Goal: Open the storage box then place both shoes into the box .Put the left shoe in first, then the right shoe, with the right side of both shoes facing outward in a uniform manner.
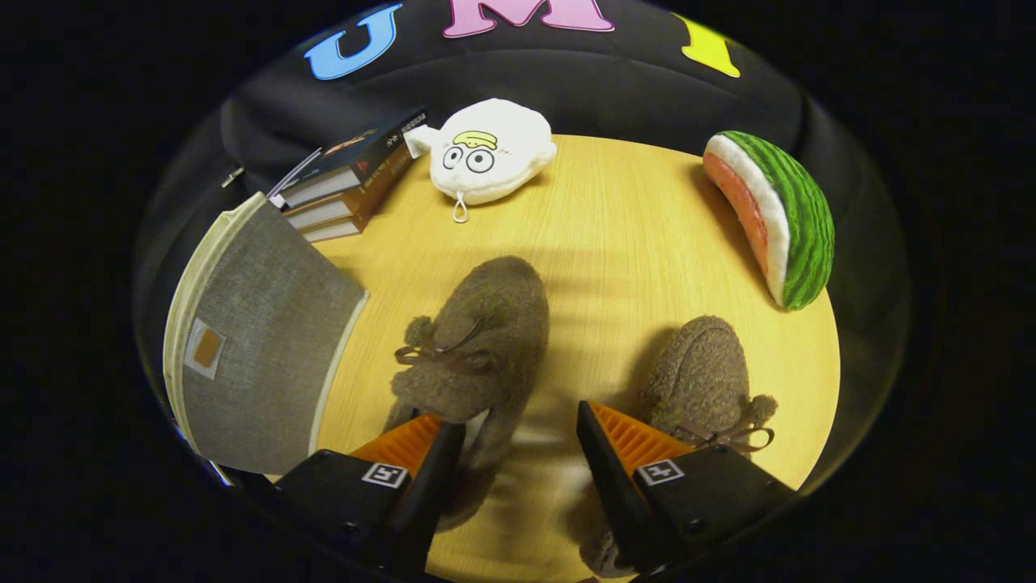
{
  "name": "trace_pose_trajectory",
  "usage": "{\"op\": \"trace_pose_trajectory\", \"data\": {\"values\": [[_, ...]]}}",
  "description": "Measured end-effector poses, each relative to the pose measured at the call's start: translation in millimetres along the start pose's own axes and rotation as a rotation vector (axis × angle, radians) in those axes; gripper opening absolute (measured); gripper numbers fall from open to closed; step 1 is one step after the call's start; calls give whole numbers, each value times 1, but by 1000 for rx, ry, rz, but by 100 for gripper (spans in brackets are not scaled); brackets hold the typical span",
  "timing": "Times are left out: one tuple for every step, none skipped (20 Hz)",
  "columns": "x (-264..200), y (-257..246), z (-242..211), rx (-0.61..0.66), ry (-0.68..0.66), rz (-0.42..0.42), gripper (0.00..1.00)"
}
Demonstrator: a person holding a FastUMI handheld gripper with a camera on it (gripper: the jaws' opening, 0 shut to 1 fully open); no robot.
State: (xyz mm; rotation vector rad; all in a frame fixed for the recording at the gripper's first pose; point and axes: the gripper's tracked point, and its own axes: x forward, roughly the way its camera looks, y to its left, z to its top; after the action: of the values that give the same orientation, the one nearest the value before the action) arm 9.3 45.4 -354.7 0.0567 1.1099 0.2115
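Two brown fuzzy shoes with small bows lie on the wooden table (615, 243), toes pointing away from me. One shoe (486, 332) lies just ahead of my left finger, and its heel end reaches back between my fingers. The other shoe (704, 372) lies to its right, partly hidden behind my right finger. My gripper (518, 421) is open and low over the table, and I cannot tell whether either finger touches a shoe. The grey fabric storage box (259, 340) stands to the left of the shoes with its lid shut.
A stack of books (348, 182) lies beyond the box. A white plush toy (486, 154) sits at the far edge of the table. A watermelon-slice cushion (777, 219) lies at the far right, beyond the right shoe.
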Motion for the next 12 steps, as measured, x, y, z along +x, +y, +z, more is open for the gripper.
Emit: {"op": "trace_pose_trajectory", "data": {"values": [[3, 3, -3, 26, 17, 15, 74], [4, 7, -5, 65, 34, 32, 64], [4, 12, -7, 117, 49, 52, 55], [4, 14, -8, 161, 61, 54, 46], [5, 15, -8, 189, 60, 70, 30], [6, 14, -9, 213, 52, 73, 25], [6, 15, -7, 237, 41, 75, 20], [5, 15, -6, 248, 34, 71, 14], [6, 13, -5, 243, 27, 62, 9], [4, 14, -6, 227, 24, 47, 7], [0, 14, -4, 215, 17, 36, 6], [0, 18, -2, 213, 12, 34, 6]]}}
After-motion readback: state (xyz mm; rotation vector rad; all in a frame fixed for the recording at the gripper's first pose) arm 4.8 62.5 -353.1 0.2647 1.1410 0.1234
